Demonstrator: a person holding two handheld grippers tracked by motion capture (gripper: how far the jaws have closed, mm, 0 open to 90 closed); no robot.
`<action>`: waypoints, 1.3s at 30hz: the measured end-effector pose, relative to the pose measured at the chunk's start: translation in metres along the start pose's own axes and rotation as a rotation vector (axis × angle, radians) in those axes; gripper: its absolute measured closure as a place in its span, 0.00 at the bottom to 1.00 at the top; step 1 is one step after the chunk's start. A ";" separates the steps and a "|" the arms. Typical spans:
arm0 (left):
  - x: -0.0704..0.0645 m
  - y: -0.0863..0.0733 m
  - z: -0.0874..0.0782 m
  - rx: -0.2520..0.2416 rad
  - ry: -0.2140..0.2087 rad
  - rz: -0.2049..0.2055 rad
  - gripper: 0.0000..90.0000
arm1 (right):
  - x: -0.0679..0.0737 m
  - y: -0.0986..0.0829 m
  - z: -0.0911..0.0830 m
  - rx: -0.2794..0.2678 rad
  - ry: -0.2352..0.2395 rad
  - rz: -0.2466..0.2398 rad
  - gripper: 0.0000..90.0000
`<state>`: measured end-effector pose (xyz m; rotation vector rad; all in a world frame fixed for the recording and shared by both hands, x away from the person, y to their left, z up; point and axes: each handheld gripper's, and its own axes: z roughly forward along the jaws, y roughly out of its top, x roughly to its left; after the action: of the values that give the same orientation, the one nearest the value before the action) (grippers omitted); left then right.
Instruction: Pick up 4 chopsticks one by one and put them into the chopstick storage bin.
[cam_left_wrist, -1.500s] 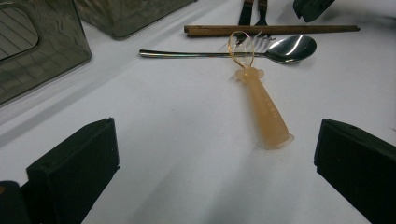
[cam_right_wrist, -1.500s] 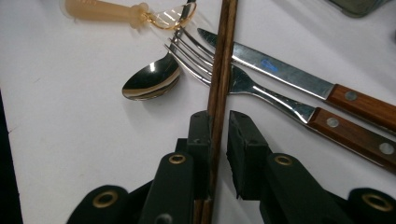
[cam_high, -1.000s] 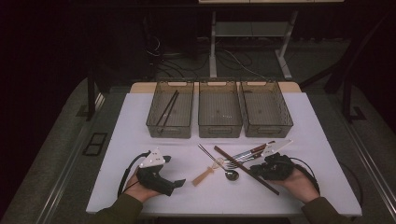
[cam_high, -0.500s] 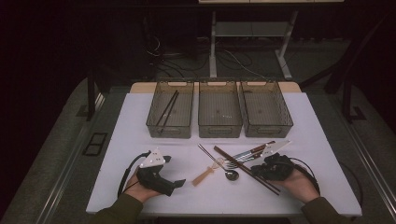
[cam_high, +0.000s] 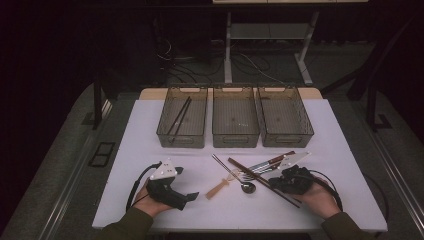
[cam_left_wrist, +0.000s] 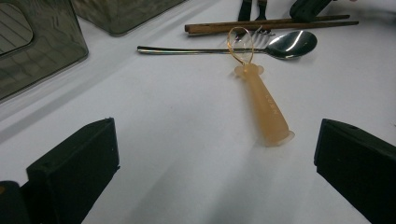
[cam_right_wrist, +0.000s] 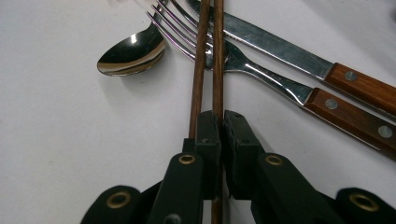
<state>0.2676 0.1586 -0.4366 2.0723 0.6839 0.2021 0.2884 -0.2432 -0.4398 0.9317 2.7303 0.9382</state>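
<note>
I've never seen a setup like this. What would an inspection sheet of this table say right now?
Surface: white table, flat and dry.
Job's things: brown chopsticks, one pinched in the right hand-held gripper, both lying across a fork.
Clutter: spoon, wood-handled knife, amber plastic utensil; three clear bins, the leftmost holding dark chopsticks.
Grippers: left hand-held gripper open, resting on the table; right shut.
Cables: one trails from each gripper; more lie on the floor behind the table.
Surroundings: dark room, metal table legs beyond.
</note>
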 end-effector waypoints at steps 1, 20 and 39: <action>0.000 0.000 0.000 0.000 0.000 0.000 0.00 | 0.000 0.000 0.000 0.000 -0.003 0.002 0.94; 0.000 0.000 0.000 -0.001 -0.004 0.001 0.00 | -0.002 0.000 -0.006 -0.038 -0.020 0.027 0.95; 0.000 0.000 0.000 -0.007 -0.015 0.007 0.00 | -0.010 -0.001 -0.030 -0.166 0.003 0.065 0.95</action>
<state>0.2672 0.1587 -0.4364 2.0682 0.6659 0.1932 0.2875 -0.2659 -0.4173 0.9928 2.5904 1.1571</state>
